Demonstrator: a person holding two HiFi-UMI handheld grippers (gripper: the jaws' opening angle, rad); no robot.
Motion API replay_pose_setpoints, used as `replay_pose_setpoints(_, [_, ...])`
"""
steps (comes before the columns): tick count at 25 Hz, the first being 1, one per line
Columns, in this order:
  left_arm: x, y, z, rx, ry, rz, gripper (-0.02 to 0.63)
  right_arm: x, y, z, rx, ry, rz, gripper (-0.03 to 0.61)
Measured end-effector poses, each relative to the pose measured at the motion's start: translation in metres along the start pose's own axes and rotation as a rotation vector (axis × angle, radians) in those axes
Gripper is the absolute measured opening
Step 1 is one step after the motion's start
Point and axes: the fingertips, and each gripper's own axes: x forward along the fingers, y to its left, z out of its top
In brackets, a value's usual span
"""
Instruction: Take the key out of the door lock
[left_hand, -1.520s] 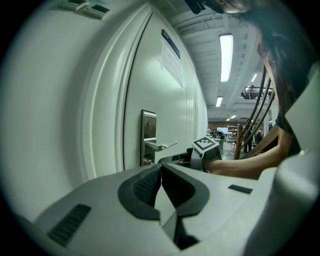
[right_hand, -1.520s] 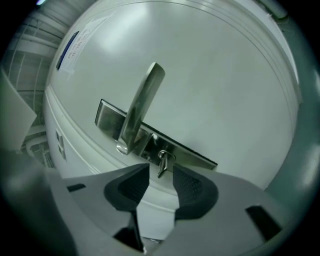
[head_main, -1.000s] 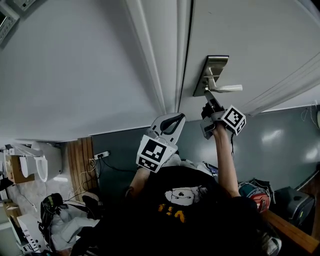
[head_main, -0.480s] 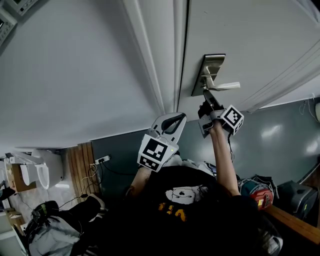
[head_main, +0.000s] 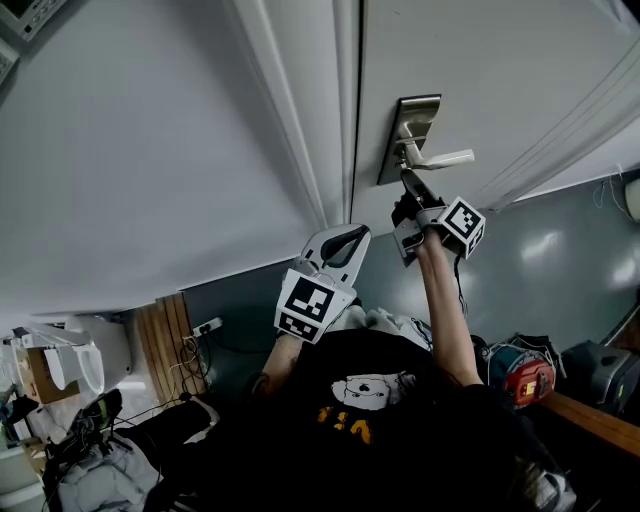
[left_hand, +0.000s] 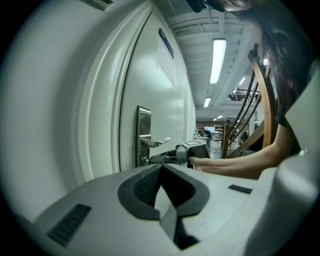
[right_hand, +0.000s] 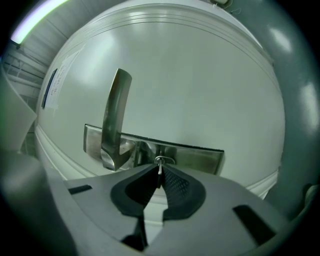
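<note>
Grasping of the key (right_hand: 160, 164) is the step in hand. It sits in the lock plate (right_hand: 200, 156) beside the door handle (right_hand: 114, 115), and the right gripper (right_hand: 158, 175) is being closed on its head, pads touching it. The left gripper (left_hand: 161, 169) is held clenched and empty, well apart from the door (right_hand: 200, 75). Next, a firm pinch and a straight pull out of the lock are judged necessary.
</note>
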Motion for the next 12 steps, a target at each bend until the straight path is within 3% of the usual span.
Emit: replay_pose_setpoints(12, [-0.0005, -0.0049, 0.0022, -0.004, -0.015, -0.004, 0.008, -0.0024, -0.0030, 0.0006, 0.048, -0.023, -0.013, 0.021])
